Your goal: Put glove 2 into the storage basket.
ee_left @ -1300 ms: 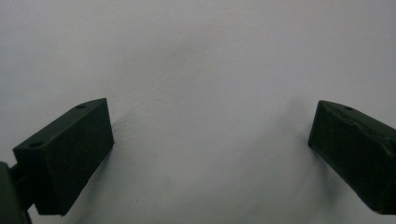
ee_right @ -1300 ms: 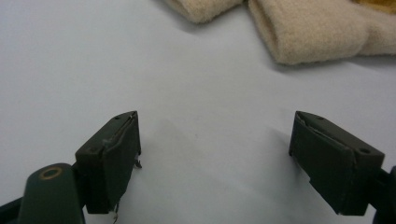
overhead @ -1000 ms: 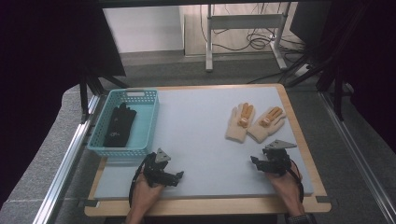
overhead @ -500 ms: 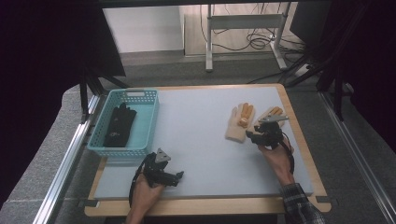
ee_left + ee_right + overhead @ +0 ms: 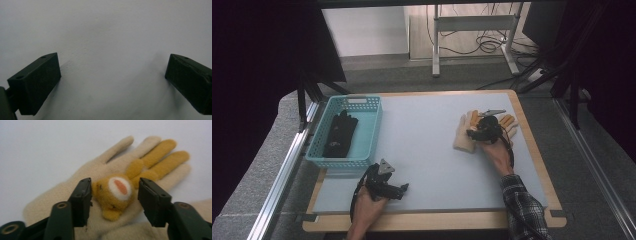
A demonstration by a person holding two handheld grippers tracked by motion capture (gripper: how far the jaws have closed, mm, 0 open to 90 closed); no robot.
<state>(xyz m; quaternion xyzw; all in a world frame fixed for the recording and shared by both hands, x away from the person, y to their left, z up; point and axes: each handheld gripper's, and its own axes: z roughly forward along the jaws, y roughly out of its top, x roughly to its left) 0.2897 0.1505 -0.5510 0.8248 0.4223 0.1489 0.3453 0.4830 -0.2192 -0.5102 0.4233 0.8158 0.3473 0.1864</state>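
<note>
Pale table carries two cream gloves, partly hidden by the right tool, half-open astride one glove's bear face; left tool gapes empty.

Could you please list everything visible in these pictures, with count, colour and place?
Table: one, pale grey top with wooden edge, centre.
Basket: one, turquoise, table's left side.
Dark gloves: black, count unclear, inside the basket.
Beige gloves: two, cream with mustard animal patches, table's right side.
Desk frame: one, white, on the floor beyond the table.
Left tool: one, black, open over bare table near the front edge.
Right tool: one, black, open around a glove's animal patch.
</note>
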